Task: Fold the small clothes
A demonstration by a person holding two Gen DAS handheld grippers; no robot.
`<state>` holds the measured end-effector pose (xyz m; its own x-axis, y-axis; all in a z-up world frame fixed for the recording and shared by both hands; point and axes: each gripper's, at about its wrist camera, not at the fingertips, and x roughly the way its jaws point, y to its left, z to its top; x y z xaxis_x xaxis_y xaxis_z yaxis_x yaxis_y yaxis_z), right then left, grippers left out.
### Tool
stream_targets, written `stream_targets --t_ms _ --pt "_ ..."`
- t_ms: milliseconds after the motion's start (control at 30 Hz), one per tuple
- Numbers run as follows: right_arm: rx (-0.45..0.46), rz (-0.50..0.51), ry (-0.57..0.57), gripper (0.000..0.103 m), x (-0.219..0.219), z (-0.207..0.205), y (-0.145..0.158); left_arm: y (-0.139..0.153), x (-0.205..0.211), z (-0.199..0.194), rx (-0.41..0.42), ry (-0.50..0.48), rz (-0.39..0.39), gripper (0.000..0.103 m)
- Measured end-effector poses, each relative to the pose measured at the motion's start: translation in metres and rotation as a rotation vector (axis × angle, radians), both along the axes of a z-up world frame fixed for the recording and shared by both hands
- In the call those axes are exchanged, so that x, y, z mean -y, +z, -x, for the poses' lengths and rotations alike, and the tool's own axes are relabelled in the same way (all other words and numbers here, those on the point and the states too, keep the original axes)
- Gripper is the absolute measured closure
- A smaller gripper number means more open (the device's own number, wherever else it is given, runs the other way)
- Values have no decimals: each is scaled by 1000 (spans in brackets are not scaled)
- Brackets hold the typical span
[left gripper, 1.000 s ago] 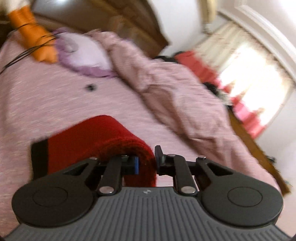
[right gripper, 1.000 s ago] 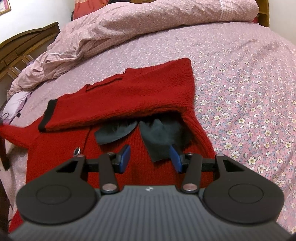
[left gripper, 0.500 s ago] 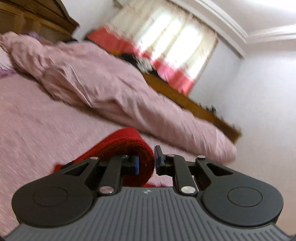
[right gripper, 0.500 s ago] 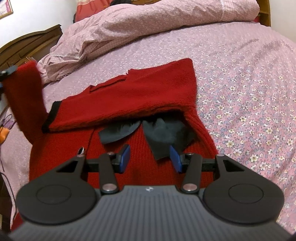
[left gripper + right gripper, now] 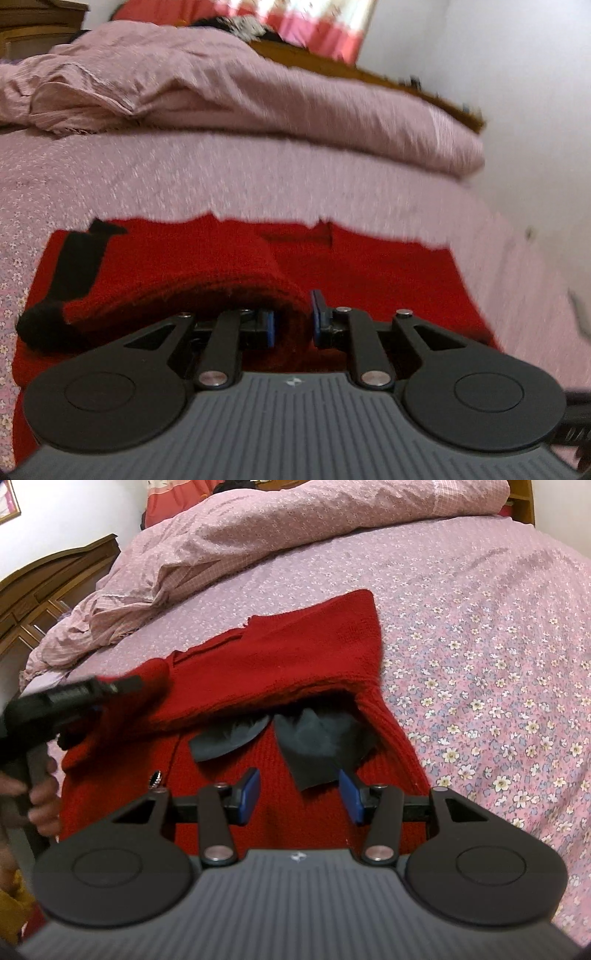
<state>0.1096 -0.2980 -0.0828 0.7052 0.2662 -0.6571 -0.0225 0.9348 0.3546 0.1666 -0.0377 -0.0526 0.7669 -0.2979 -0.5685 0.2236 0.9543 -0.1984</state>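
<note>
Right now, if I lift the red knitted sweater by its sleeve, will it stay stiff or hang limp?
Probably limp: the sleeve bends in a soft roll over the sweater. Probably not slippery: the knit looks fuzzy. Its black cuff curls too.

Left wrist cam: low, close over red sweater [image 5: 369, 266], facing across it toward heaped duvet [image 5: 229, 92]. Right wrist cam: higher, angled down at sweater [image 5: 280, 664] (left gripper [image 5: 122, 684] visible at sweater's left edge). Shared: sweater, duvet.
</note>
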Motion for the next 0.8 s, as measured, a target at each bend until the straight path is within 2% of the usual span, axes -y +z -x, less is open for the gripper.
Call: stream_targets --t_ms 67,133,233,333,500,667,800 --pt "-1 8 1 53 -1 0 -1 -10 3 1 -40 -24 -21 75" --pt "-1 16 0 53 -2 0 -1 -15 1 1 -77 -48 -19 56" --pt "-3 17 1 53 -3 -1 -2 -16 5 12 -68 -71 -21 40" --pt "-3 17 2 53 -4 -1 -1 -12 8 18 -86 -86 -52 29" --pt "3 18 -2 53 -4 -1 1 -1 -1 37 -85 -87 -105 26" --pt "15 32 10 53 -10 0 5 4 -27 54 -104 23 -174 25" --pt "29 56 44 53 -21 -2 11 1 -62 58 -153 133 -140 25"
